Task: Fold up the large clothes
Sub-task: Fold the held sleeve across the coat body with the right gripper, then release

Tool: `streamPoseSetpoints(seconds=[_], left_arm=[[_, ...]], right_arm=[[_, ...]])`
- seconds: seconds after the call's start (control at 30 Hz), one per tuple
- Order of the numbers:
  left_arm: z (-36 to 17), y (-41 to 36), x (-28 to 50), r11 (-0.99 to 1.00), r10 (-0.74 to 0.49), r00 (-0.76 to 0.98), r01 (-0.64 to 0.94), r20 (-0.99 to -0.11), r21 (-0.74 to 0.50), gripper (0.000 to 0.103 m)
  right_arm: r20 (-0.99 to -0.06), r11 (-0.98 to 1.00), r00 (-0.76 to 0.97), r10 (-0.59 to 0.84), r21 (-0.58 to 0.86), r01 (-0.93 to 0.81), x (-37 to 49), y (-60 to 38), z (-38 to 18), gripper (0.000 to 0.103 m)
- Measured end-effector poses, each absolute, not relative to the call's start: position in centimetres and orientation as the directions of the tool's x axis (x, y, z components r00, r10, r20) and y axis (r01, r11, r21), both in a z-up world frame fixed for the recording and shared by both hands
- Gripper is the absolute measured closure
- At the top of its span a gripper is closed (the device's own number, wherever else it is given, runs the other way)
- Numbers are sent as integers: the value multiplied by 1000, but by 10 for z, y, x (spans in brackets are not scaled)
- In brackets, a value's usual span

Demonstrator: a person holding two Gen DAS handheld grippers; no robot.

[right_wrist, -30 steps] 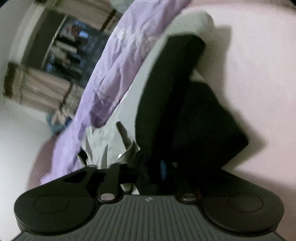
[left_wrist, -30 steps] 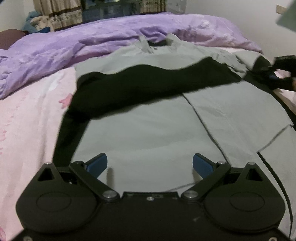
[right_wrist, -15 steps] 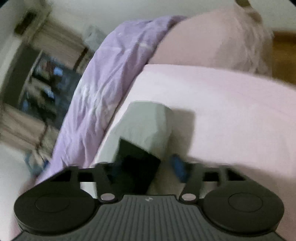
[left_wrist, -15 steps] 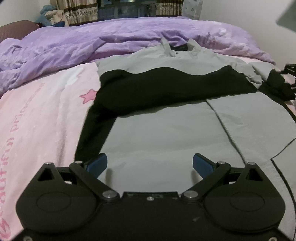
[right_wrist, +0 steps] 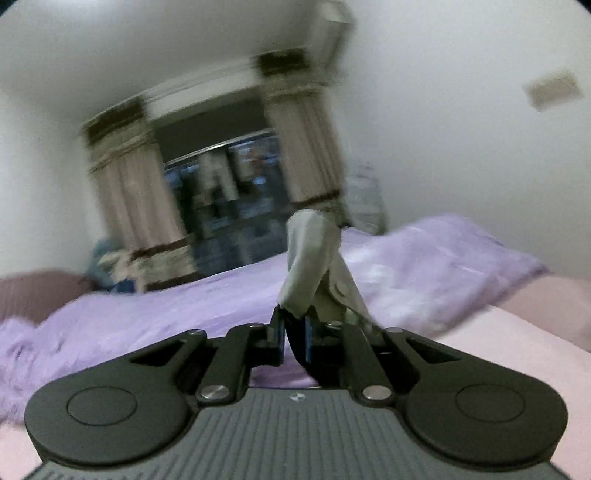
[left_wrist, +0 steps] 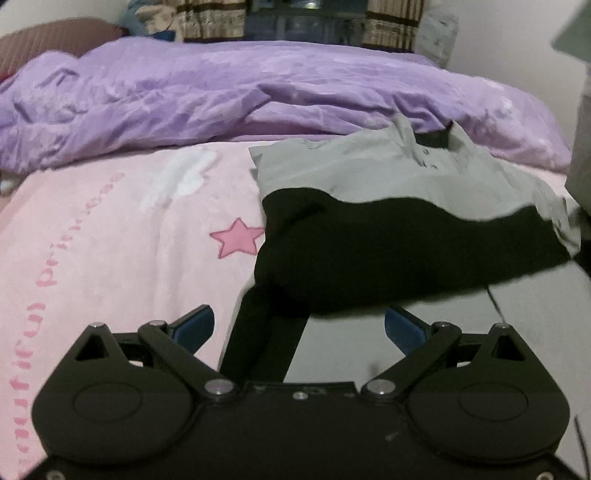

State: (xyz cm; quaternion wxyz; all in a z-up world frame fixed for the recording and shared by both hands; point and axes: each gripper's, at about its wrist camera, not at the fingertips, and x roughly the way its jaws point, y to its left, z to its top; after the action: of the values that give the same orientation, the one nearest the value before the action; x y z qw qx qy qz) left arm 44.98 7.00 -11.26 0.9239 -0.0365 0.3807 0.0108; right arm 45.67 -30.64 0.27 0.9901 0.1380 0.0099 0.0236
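Bedroom scene, from two gripper-mounted fisheye cameras.

Left wrist view: left gripper [left_wrist: 298,326] in the near foreground, black linkage with blue-padded fingers [left_wrist: 194,325] spread wide, holding nothing. Beyond it a large gray and black garment [left_wrist: 402,177] spread on a pink bedsheet [left_wrist: 110,236]. Gray collar end at the far side, touching the edge of a rumpled purple duvet [left_wrist: 221,99]. Broad black band across the middle of the garment, dropping into a narrow black strip that runs near, between the spread fingers. Gray panel with a thin dark seam at near right, under the right-hand finger. Left-hand finger over bare pink sheet. Pink star [left_wrist: 238,242] printed on the sheet just left of the black band, blurred pink lettering along the far-left side. Dark maroon pillow [left_wrist: 55,37] at far left, striped curtains [left_wrist: 391,22] and a dark window behind the duvet.

Right wrist view: heavy motion blur. Right gripper [right_wrist: 294,334] with its fingers pressed close, clamped on a fold of the same garment: black cloth between the pads, a gray twisted tuft [right_wrist: 314,266] standing up above the fingertips. Gripper raised, aimed toward the far wall. Purple duvet across the middle distance, pink sheet at near right, curtains around a dark window beyond, white walls either side.
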Motion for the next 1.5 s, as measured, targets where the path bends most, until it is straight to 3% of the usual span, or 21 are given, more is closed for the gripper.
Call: streamPoseSetpoints(seconds=[0.1, 0.2, 0.33, 0.5, 0.6, 0.63, 0.67, 0.77, 0.87, 0.9, 0.93, 0.97, 1.03, 1.1, 1.23, 1.27, 1.4, 1.5], left_arm=[[-115, 66, 453, 999, -20, 718, -20, -695, -49, 2], [-122, 66, 452, 999, 33, 722, -36, -691, 9, 2], [-136, 81, 454, 998, 41, 706, -62, -707, -3, 2], [-150, 95, 452, 994, 83, 682, -106, -726, 14, 2], [-156, 97, 448, 996, 70, 682, -88, -728, 13, 2], [-157, 98, 447, 996, 66, 681, -84, -729, 12, 2], [-159, 100, 446, 997, 60, 681, -81, -730, 7, 1], [-157, 103, 443, 997, 49, 680, -76, -732, -4, 1], [-156, 100, 438, 998, 53, 683, -66, -728, 10, 1], [-155, 100, 436, 998, 53, 683, -63, -728, 13, 1], [-155, 100, 434, 998, 52, 685, -62, -727, 13, 1], [-154, 100, 432, 998, 50, 685, -61, -727, 11, 1], [-153, 101, 431, 998, 48, 687, -63, -725, 6, 1], [-152, 100, 430, 998, 48, 689, -66, -723, 4, 1], [-152, 99, 436, 997, 54, 685, -74, -727, 4, 1], [-153, 99, 437, 997, 55, 683, -76, -729, 4, 1], [-156, 97, 439, 997, 55, 676, -71, -735, 9, 1], [-156, 97, 437, 998, 58, 677, -69, -734, 15, 1]], right_arm=[[-38, 975, 993, 115, 193, -106, 451, -235, 4, 95], [-111, 963, 971, 210, 195, -186, 455, -179, -5, 95], [-173, 946, 936, 305, 167, -277, 446, -112, -15, 96], [-269, 935, 897, 352, 139, -326, 443, -61, -47, 95], [-357, 922, 851, 384, 190, -336, 456, -53, -70, 78], [-401, 915, 823, 402, 208, -345, 459, -51, -79, 63], [-455, 904, 781, 428, 217, -369, 468, -46, -87, 55], [-510, 889, 727, 459, 272, -369, 475, -51, -86, 55], [-408, 831, 735, 541, 395, -393, 454, -78, -64, 56], [-349, 812, 754, 556, 423, -402, 443, -90, -55, 60], [-303, 806, 777, 552, 432, -404, 435, -99, -49, 75], [-265, 808, 800, 539, 431, -402, 429, -102, -43, 84], [-237, 837, 850, 471, 425, -345, 425, -115, -35, 84], [-294, 864, 859, 419, 420, -277, 436, -117, -39, 84], [-470, 852, 737, 486, 443, -279, 472, -94, -78, 87], [-520, 859, 705, 482, 438, -265, 478, -88, -90, 95], [-506, 832, 698, 506, 500, -240, 474, -95, -98, 98], [-516, 874, 729, 449, 425, -237, 463, -84, -81, 89]])
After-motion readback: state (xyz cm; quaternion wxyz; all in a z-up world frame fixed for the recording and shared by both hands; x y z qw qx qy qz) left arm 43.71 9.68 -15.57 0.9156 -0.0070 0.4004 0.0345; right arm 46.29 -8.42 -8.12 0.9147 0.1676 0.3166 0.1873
